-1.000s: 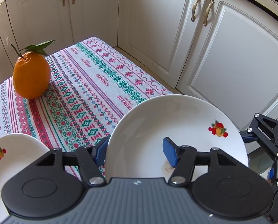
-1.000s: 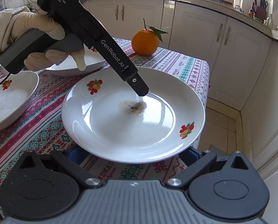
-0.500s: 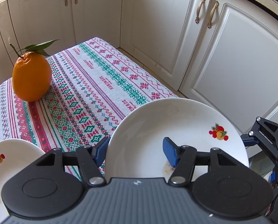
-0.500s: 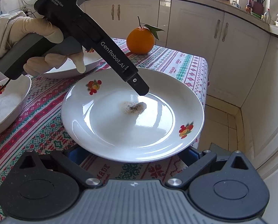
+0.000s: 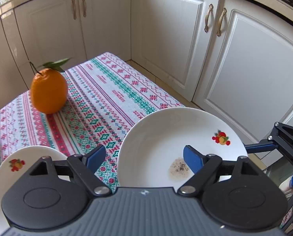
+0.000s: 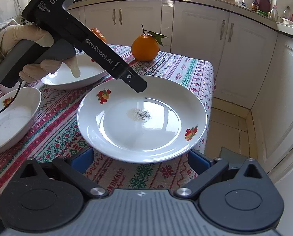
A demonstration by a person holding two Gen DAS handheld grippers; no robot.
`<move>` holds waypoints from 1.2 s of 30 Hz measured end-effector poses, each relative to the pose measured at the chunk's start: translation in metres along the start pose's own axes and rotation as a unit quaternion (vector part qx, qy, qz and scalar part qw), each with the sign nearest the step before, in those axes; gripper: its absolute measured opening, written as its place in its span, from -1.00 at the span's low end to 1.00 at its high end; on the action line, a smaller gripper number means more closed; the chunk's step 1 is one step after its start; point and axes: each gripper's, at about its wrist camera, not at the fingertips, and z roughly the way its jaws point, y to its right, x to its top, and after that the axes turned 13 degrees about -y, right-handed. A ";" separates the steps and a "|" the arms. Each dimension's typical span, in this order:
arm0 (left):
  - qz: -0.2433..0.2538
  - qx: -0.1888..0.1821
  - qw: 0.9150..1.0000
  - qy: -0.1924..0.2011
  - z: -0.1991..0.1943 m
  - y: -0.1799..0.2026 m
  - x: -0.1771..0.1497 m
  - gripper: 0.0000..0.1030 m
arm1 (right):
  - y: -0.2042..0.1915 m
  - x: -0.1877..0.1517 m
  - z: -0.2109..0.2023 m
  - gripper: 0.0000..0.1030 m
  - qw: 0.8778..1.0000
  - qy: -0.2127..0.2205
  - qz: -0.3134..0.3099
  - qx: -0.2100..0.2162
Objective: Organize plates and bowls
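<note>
A white plate (image 6: 142,118) with fruit decals and a speckled stain in its middle lies on the patterned tablecloth (image 6: 58,122) near the table's right corner. It also shows in the left wrist view (image 5: 166,137). My left gripper (image 5: 144,156) is open and hovers above the plate's left rim, one finger over the cloth, one over the plate. My right gripper (image 6: 140,162) is open and empty just before the plate's near rim. A white bowl (image 6: 12,118) sits at the left and another bowl (image 6: 83,74) behind it.
An orange with leaves (image 6: 145,47) stands at the table's far edge, and a second orange (image 6: 98,34) shows behind the left gripper's body. White kitchen cabinets (image 6: 215,49) surround the table. The table's right edge drops to a tiled floor (image 6: 231,122).
My left gripper has lifted and pulled back from the plate's centre, so the stain now shows. My right gripper has drawn back slightly. The plate has not moved.
</note>
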 end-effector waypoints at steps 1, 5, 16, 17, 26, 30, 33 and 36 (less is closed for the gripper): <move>-0.001 0.002 1.000 0.003 -0.005 0.001 -0.002 0.69 | -0.002 -0.001 -0.005 1.00 1.000 0.003 0.001 0.001; -0.002 0.016 1.000 0.019 -0.030 0.005 -0.010 0.69 | -0.013 -0.008 -0.025 1.00 1.000 0.019 0.001 0.005; -0.013 0.035 0.998 0.045 -0.085 0.016 -0.053 0.72 | -0.049 -0.024 -0.056 1.00 0.999 0.048 0.007 0.017; -0.014 0.037 0.998 0.047 -0.090 0.017 -0.059 0.72 | -0.051 -0.025 -0.059 1.00 0.999 0.049 0.011 0.017; -0.034 0.073 0.994 0.075 -0.129 0.033 -0.123 0.74 | -0.069 -0.035 -0.071 1.00 0.997 0.061 0.031 0.018; -0.067 0.073 0.992 0.081 -0.143 0.033 -0.158 0.80 | -0.077 -0.037 -0.071 1.00 0.997 0.063 0.033 0.018; -0.086 0.084 0.989 0.083 -0.151 0.032 -0.186 0.82 | -0.083 -0.038 -0.070 1.00 0.997 0.063 0.036 0.025; -0.108 0.084 0.987 0.083 -0.152 0.030 -0.214 0.83 | -0.089 -0.038 -0.067 1.00 0.997 0.062 0.038 0.038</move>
